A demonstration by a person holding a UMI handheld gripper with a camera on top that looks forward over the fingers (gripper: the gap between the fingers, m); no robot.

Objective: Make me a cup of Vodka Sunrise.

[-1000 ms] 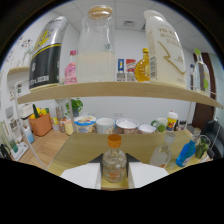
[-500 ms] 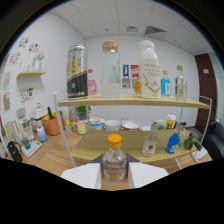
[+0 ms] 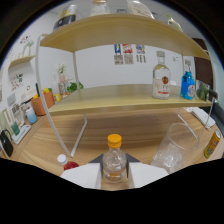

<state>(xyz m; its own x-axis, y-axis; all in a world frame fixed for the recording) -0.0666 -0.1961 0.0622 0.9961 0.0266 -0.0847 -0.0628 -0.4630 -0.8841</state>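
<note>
A small clear bottle with an orange cap stands upright between my white fingers, and my gripper is shut on it. Just ahead and to the right of the fingers, an empty clear glass rests on the wooden table. Beyond them, on the lower board of a two-tier wooden shelf, are a clear bottle with a red label and a blue bottle. Several more bottles stand on the top board, mostly cut off.
The shelf's white leg comes down just left of the fingers. A small red-and-white item lies by the left finger. A yellow can stands right of the glass. Cups and small containers line the left side.
The view has dropped from the level of the shelf's top board to the table, with the orange-capped bottle still held. The glass is now close, ahead and to the right.
</note>
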